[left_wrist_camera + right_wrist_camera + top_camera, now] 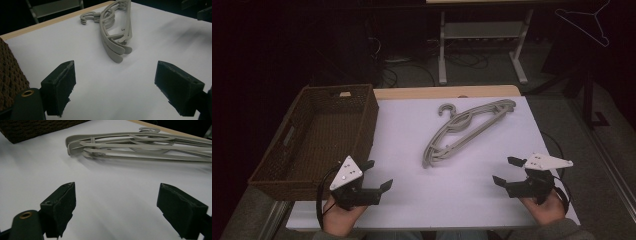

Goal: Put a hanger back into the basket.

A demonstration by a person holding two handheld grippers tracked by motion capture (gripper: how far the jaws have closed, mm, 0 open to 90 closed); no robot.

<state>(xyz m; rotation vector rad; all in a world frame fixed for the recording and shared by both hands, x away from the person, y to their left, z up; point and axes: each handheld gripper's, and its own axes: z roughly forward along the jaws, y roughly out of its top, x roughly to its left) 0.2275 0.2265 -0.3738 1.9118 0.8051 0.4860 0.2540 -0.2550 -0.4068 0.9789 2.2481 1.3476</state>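
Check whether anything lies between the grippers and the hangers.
Nothing visible does. Bare white table separates the open left gripper and open right gripper from the hangers. The basket sits off left.

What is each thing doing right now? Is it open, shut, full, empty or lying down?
Stack of grey plastic hangers: lying flat on the white table, untouched.
Brown woven wicker basket: upright, empty.
Left gripper: open, holding nothing.
Right gripper: open, holding nothing.

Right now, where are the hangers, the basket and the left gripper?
hangers (460, 131), high view, middle of the stacked arms.
basket (367, 117), high view, its right wall.
left gripper (378, 174), high view, between its open jaws.
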